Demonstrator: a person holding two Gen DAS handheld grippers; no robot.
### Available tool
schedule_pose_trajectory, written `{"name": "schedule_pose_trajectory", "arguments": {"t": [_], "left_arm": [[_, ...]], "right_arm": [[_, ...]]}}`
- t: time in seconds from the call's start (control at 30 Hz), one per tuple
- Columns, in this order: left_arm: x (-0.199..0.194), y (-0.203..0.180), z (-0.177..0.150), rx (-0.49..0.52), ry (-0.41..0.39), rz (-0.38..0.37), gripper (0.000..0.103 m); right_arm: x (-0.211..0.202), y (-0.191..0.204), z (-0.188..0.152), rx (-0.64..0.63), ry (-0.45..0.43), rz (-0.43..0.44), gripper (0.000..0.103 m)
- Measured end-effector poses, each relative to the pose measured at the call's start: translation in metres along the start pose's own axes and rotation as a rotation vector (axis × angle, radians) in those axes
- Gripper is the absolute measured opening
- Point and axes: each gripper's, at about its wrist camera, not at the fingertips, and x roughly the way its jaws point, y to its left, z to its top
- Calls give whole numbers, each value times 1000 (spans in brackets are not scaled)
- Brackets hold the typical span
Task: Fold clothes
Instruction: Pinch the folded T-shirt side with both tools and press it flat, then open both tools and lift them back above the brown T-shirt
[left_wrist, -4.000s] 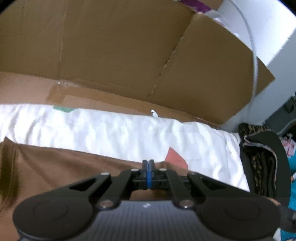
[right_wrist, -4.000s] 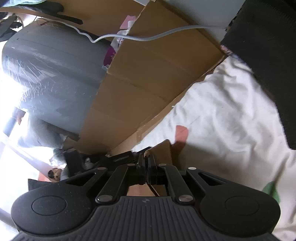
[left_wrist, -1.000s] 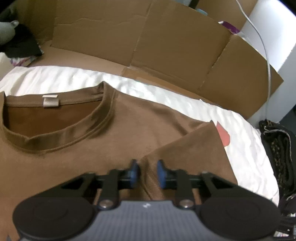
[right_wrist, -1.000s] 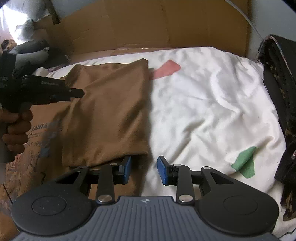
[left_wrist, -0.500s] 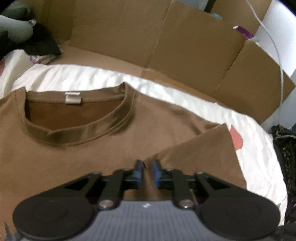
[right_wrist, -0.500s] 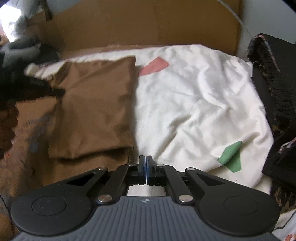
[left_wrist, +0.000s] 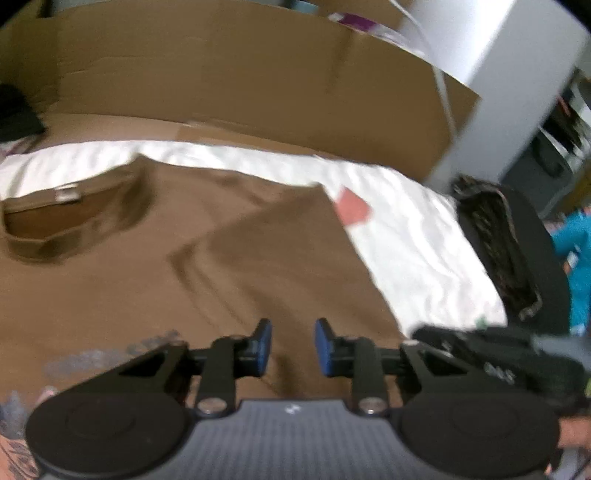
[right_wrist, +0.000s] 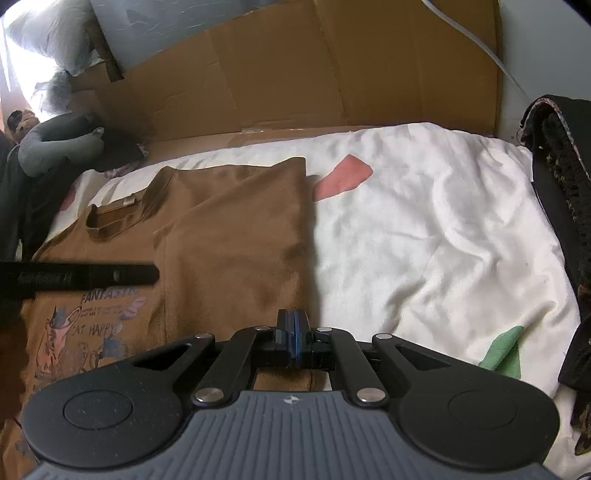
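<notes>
We see a brown T-shirt (right_wrist: 229, 236) lying flat on a white bed sheet (right_wrist: 424, 258), its right side already folded inward. Our right gripper (right_wrist: 292, 325) is pressed together at the fold's lower edge; whether it pinches cloth, we cannot tell. Our left gripper (left_wrist: 291, 347) hovers above the shirt, jaws closing with nothing between them. If the right gripper lifts without a true hold, the fold could slip open or wrinkle.
</notes>
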Motion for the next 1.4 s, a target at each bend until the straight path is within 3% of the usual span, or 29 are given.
{"name": "schedule_pose_trajectory", "arguments": {"t": [0.07,0.3,0.47,0.73,0.83,0.97,1.03,1.13,1.3,1.4], "left_arm": [[2,-11,-5,33,18,-17,8],[21,-17,-26,61,115,4,4],[20,-17,-39,86,131,24,4],[6,-15,-45,120,149,73,7],[-11,-10,-41,111,112,81,11],[-39,5,-23,37,78,75,34],[-55,12,-10,22,68,86,47],[-81,20,8,33,45,100,51],[-127,35,32,58,1,155,69],[-155,45,40,43,-5,174,82]], "right_arm": [[-1,1,1,1,-8,5,1],[11,8,-6,-32,19,12,1],[20,4,-16,-55,88,23,2],[11,4,-12,-67,131,8,4],[-2,0,-6,-49,133,8,12],[-30,-2,7,-59,106,-19,39],[-48,1,17,-83,92,-21,40],[-79,7,33,-109,64,-25,41],[-125,12,59,-52,20,1,47],[-146,19,72,-42,2,5,59]]}}
